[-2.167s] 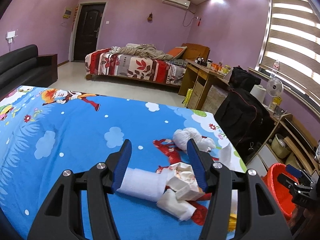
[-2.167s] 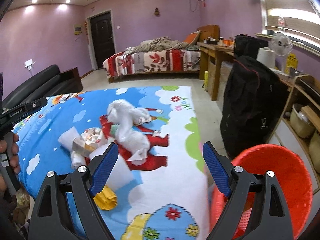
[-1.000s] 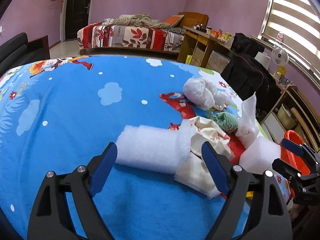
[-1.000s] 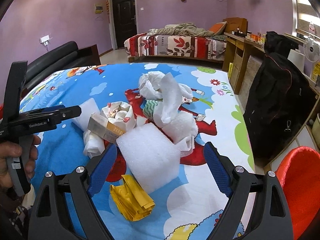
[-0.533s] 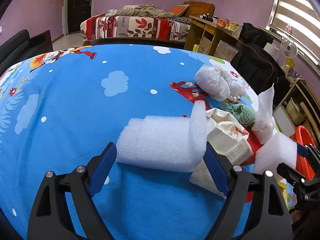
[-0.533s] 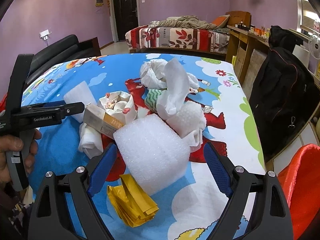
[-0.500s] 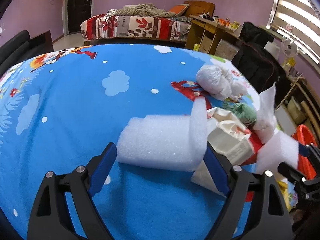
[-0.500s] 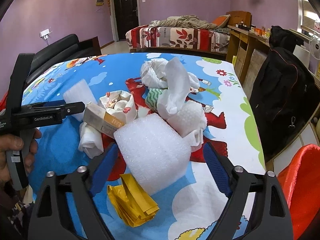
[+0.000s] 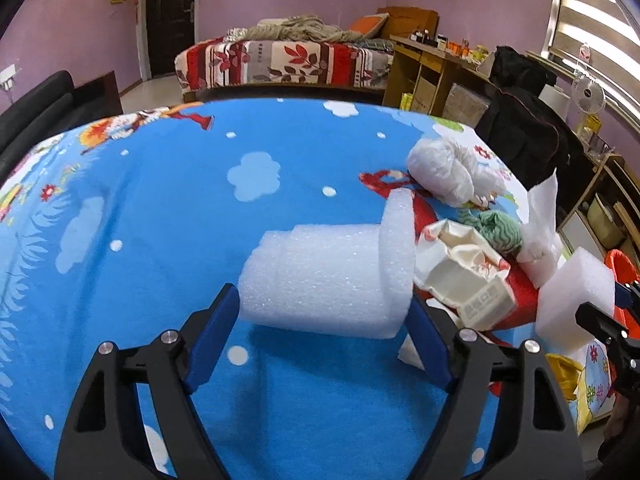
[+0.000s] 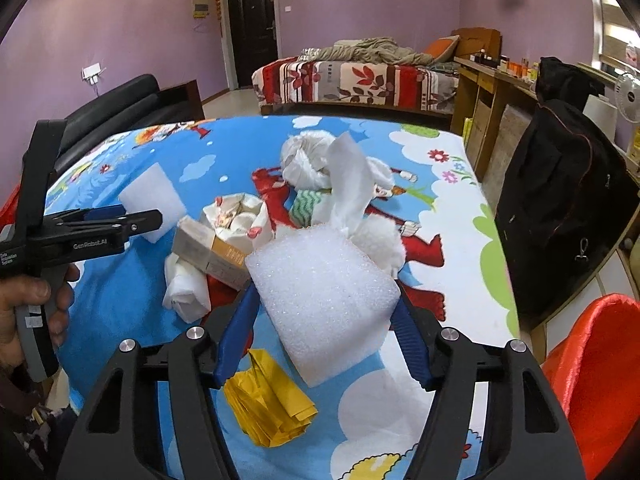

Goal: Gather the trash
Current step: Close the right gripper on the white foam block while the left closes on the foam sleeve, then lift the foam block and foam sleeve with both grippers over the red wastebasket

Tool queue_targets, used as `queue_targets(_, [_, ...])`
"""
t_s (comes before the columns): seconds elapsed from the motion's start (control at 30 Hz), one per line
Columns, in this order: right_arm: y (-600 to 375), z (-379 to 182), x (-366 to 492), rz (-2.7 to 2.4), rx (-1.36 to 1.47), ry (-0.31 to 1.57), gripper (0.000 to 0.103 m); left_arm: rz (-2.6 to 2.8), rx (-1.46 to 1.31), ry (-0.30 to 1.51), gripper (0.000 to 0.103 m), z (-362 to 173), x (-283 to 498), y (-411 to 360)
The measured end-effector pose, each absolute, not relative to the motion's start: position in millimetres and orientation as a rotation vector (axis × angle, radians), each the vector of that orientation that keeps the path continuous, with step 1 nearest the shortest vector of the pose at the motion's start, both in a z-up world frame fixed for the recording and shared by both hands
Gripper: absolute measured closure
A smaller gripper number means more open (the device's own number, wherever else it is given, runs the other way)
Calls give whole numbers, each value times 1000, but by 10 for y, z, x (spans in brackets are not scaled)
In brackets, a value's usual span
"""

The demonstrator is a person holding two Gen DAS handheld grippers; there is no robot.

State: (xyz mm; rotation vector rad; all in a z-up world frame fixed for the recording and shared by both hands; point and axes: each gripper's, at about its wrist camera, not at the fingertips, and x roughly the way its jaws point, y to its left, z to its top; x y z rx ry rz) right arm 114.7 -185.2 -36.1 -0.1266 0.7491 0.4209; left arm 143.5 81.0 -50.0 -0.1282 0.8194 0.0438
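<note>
The left gripper [image 9: 320, 320] straddled the rolled foam sheet [image 9: 320, 280], jaws closing, pads touching its ends, to lift it whole. The right gripper [image 10: 324, 316] was closing on the foam block [image 10: 320, 292], pads pressing its sides. Remaining trash lay heaped at 12 o'clock on the blue blanket [image 10: 120, 280]; the red bin [image 10: 600, 364] stood at 4 o'clock, presumably their destination.

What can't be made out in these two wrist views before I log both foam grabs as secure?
- Left wrist view: the foam roll hides the left gripper's pad tips, so contact is unclear; jaws closing.
- Right wrist view: the foam block covers the right gripper's pad faces; jaws closing.
- Red bin: cut off by the frame edge, contents unseen.
- Small carton: print too small to read.
</note>
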Motion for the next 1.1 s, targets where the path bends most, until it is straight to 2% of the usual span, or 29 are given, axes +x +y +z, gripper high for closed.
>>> queue_targets(0.13, [-1890,-268,1113,415,-117,725,40,60,-109,784,25,-354,1374,791])
queue_targets(0.17, [-1901,-253,1108,412,-116,721,40,62,-104,774,28,-315,1356,780])
queue_targets(0.2, [-1918,-234,1101,407,-113,716,40,58,-100,769,44,-284,1346,767])
queue_targets(0.23, [-1931,-219,1093,403,-112,712,40,57,-98,774,66,-265,1345,752])
queue_targets(0.47, [-2057,-158,1077,374,-92,699,40,46,-110,783,65,-238,1363,708])
queue_targets(0.6, [-2091,-162,1079,370,-88,700,40,45,-130,803,71,-313,1369,762])
queue_targets(0.63, [-2096,-162,1082,370,-86,701,40,44,-133,801,70,-321,1364,776])
queue_targets(0.67, [-2095,-161,1079,370,-86,701,40,45,-136,797,61,-323,1361,788])
queue_targets(0.7, [-2095,-161,1078,370,-87,700,40,59,-145,789,46,-311,1351,810])
queue_targets(0.73, [-2100,-161,1079,369,-85,700,40,75,-152,773,19,-302,1337,836])
queue_targets(1.1, [-2167,-162,1061,352,-74,694,40,45,-108,773,17,-331,1374,715])
